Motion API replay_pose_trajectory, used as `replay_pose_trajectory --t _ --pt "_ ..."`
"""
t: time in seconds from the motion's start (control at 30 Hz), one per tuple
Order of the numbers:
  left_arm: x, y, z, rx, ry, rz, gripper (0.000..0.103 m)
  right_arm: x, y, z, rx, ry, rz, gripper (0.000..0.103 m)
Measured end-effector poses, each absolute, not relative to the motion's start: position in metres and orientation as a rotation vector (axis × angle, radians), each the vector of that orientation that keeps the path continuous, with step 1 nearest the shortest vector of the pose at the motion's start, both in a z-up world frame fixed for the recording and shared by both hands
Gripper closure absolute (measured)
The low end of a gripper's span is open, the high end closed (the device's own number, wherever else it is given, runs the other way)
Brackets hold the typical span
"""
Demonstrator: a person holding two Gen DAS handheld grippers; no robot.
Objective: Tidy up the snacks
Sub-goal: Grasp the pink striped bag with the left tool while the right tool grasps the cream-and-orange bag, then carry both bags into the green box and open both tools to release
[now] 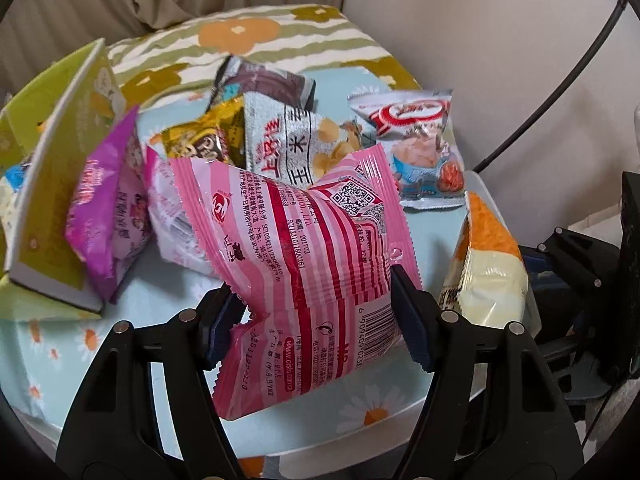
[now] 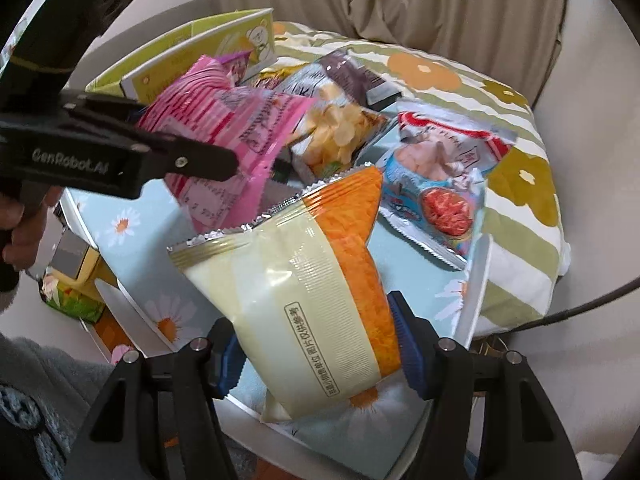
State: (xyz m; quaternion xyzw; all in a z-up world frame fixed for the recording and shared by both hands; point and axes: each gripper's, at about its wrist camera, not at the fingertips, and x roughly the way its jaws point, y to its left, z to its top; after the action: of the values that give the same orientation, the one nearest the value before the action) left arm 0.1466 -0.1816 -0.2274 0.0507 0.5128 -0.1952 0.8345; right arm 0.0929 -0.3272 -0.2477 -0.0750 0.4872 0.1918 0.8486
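Note:
A pink striped snack bag is pinched and crumpled between the pads of my left gripper, which is shut on it and holds it above the daisy-print tablecloth. In the right wrist view that pink bag hangs from the left gripper's black fingers. My right gripper is shut on a cream and orange snack bag, with a pad against each side edge. In the left wrist view this bag stands tilted at the right.
A pile of snacks lies behind: a purple bag, a gold bag, a silver chip bag, a brown bag and a red-and-blue bag. A green-yellow box stands at the left. A floral cushion lies beyond. A hand grips the left tool.

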Motion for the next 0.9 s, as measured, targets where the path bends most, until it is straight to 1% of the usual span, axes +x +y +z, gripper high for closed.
replay_pose_trajectory --t 0.17,0.47,0.7,0.9 --pt "0.134 -0.168 -0.195 0.06 1.027 -0.396 0.037 0.092 -0.333 -0.222 -0.096 1.027 0.345 0.043" --pt "0.124 -0.116 -0.122 -0.023 0.881 -0.321 0.037 0.098 -0.31 -0.147 -0.069 0.931 0.329 0.043" --pt "0.14 -0.054 -0.089 -0.068 0.828 -0.242 0.037 0.136 -0.247 -0.098 -0.063 0.858 0.398 0.043" --pt "0.171 0.021 -0.08 -0.098 0.843 -0.174 0.037 0.176 -0.175 -0.08 -0.042 0.829 0.466 0.043"
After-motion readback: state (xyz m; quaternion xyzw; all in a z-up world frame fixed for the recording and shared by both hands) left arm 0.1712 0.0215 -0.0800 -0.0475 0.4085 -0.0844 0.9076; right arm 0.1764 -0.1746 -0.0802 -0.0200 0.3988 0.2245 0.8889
